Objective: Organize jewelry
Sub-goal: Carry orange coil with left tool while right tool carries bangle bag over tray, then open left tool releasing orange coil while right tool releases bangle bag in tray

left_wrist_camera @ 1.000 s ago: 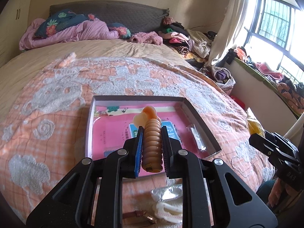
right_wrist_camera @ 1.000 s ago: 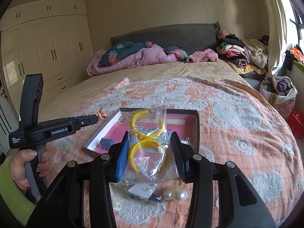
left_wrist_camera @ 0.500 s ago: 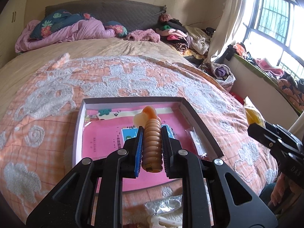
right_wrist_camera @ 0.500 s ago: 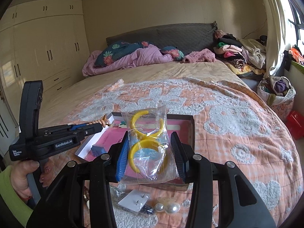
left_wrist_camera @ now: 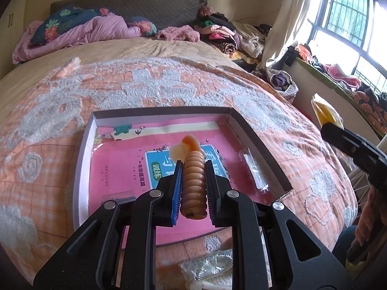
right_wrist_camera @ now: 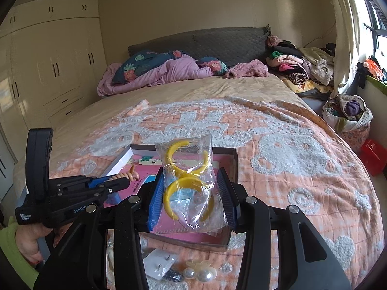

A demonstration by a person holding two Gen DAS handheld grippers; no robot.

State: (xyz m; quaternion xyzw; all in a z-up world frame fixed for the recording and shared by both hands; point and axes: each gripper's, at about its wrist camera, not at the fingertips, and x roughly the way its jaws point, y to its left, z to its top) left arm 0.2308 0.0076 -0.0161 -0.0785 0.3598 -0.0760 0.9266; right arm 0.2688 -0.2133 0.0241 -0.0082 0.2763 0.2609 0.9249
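My left gripper (left_wrist_camera: pixel 193 166) is shut on an orange-brown beaded bracelet (left_wrist_camera: pixel 194 177) and holds it over the shallow box (left_wrist_camera: pixel 83 145) with the pink lining. It also shows in the right wrist view (right_wrist_camera: pixel 125 178), above the box's left part. My right gripper (right_wrist_camera: pixel 191 181) is shut on a clear bag of yellow hoop earrings (right_wrist_camera: pixel 188 186), held above the box's near edge (right_wrist_camera: pixel 205 242). A small clear packet (left_wrist_camera: pixel 252 171) lies inside the box at the right, and another small packet (left_wrist_camera: pixel 118 197) lies at the front left.
On the bedspread in front of the box lie pearl earrings (right_wrist_camera: pixel 198 274), a white earring card (right_wrist_camera: pixel 158 264) and a clear packet (left_wrist_camera: pixel 208 264). Pillows and a purple blanket (right_wrist_camera: pixel 154 72) lie at the headboard. Clothes (right_wrist_camera: pixel 297 65) pile at the far right.
Both grippers have moved forward, so the box now lies closer under them. Each still holds its item.
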